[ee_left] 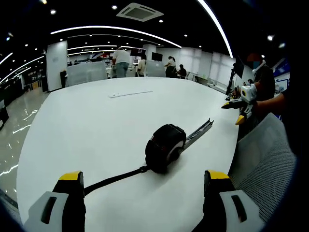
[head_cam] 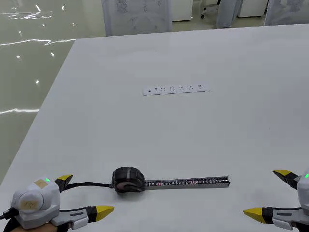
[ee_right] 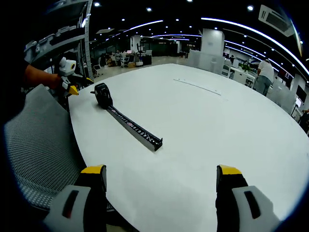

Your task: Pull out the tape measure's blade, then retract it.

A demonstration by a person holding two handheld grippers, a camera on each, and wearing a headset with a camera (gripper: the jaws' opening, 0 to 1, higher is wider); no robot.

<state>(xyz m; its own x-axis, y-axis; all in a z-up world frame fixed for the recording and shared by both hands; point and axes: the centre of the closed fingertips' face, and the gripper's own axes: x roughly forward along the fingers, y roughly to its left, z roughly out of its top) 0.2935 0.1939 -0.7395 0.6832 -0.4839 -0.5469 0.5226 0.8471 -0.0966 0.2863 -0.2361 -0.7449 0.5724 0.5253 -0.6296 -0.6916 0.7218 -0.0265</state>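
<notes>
A black tape measure (head_cam: 128,179) lies on the white table (head_cam: 183,130) near its front edge, with its blade (head_cam: 188,182) pulled out to the right and a black wrist strap (head_cam: 89,184) trailing left. My left gripper (head_cam: 87,195) stands open just left of the case, around the strap's end. The case (ee_left: 165,146) sits ahead of its yellow-tipped fingers (ee_left: 71,177) in the left gripper view. My right gripper (head_cam: 273,192) stands open at the lower right, apart from the blade's tip (ee_right: 157,143). The case (ee_right: 102,94) lies far off in the right gripper view.
A white power strip (head_cam: 176,89) lies flat at mid-table. A grey mesh chair back (ee_right: 34,154) stands by the table's near edge. People stand at the far end of the room (ee_left: 123,60). The table's left edge (head_cam: 46,101) drops to a glossy floor.
</notes>
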